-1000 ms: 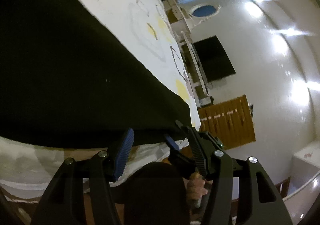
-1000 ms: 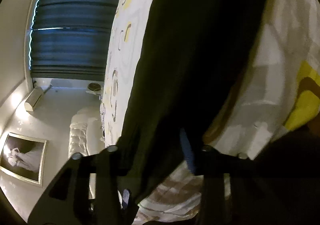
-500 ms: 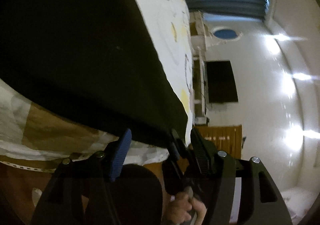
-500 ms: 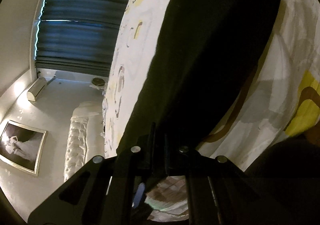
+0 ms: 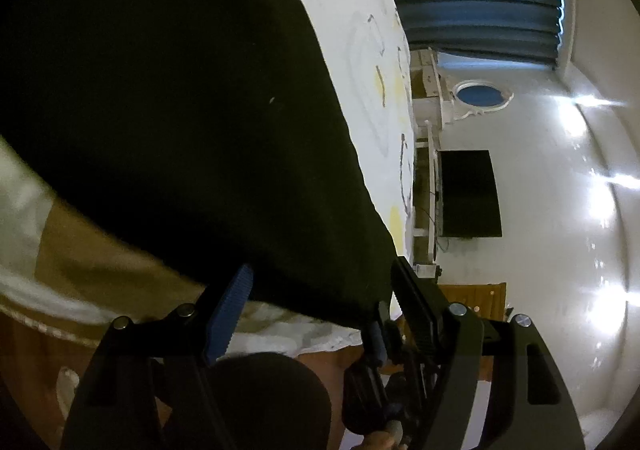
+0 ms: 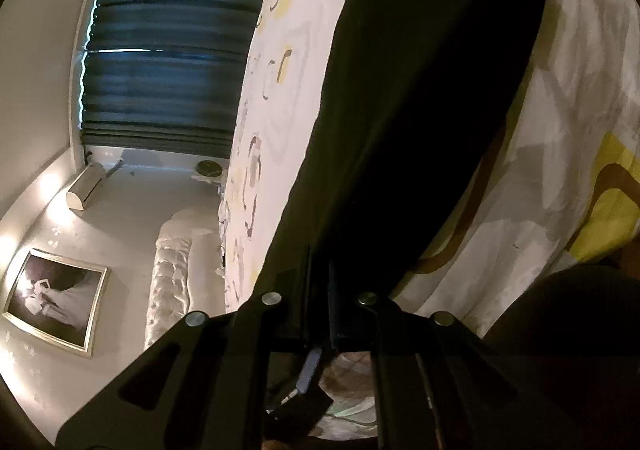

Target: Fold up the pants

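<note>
Two grippers work the pants (image 5: 180, 90): right gripper (image 6: 318, 290) clamps the hem; left gripper (image 5: 320, 290) (jaws opening, hem between) must pinch its corner at 5 o'clock.

The left gripper (image 5: 320, 290) points slightly downward, its 2 fingers spread wide and the jaws opening, with the hem of the black pants (image 5: 180, 90) lying between the pads untouched. The right gripper (image 6: 318, 290) also tilts slightly downward, its 2 fingers pressed together, clamped on the pants' edge.
</note>
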Motion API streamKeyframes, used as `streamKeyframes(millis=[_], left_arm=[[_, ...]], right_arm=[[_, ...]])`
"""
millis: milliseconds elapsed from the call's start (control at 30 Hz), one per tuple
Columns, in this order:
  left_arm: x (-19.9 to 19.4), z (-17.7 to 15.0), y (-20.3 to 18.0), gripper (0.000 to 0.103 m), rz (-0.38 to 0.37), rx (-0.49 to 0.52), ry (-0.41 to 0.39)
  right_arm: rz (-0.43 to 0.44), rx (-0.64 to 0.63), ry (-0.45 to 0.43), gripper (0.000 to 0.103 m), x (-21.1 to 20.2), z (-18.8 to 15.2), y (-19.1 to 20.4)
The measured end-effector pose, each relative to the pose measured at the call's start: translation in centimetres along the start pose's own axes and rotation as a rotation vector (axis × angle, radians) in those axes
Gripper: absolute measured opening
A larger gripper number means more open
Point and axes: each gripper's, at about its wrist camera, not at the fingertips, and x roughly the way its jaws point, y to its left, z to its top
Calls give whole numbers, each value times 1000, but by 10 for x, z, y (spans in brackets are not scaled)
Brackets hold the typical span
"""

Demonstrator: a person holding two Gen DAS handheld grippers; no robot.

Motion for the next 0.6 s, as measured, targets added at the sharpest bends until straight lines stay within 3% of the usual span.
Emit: streamKeyframes(millis=[100, 267, 300, 333, 400, 600], left_arm=[[3, 2, 0, 71, 18, 18, -13], [3, 7, 8, 69, -3, -37, -42], [3, 7, 9, 56, 5, -29, -48], [4, 7, 8, 36, 39, -14, -42], [4, 5, 15, 12, 81, -2, -28], [-3, 0, 17, 10, 117, 21, -22]], right_arm=[[3, -5, -1, 7, -6, 0, -3], [-1, -2, 0, 7, -10, 0, -4], [-4, -3, 1, 7, -8, 0, -2], [-7, -2, 2, 7, -9, 0, -3], [-14, -1, 4, 7, -9, 0, -2], [-62, 10, 15, 6, -13, -3, -14]])
